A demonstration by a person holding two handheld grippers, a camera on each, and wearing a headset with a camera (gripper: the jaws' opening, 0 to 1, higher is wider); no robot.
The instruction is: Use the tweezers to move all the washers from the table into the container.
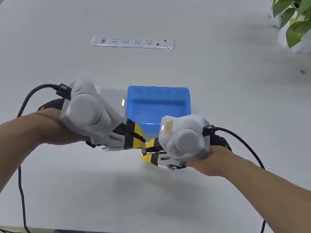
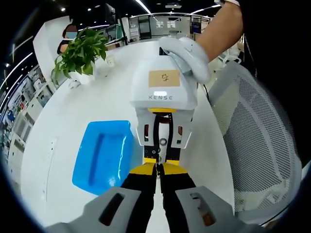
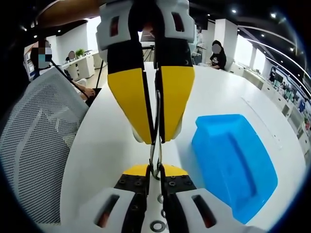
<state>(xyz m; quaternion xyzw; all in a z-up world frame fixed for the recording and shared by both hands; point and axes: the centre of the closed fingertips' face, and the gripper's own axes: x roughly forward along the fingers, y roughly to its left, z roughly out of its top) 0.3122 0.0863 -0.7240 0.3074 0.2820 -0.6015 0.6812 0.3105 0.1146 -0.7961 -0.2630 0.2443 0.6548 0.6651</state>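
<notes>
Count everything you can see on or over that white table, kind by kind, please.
Blue container: 1
Power strip: 1
Plant: 1
Tweezers: 1
Gripper: 2, left gripper and right gripper
Washer: 1 clear; others may sit between the jaws
Total: 7

Head view looks down; the gripper views face each other closely, sharing the container [image 2: 99,158].

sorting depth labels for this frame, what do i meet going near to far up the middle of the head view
right claw → blue container → power strip
</notes>
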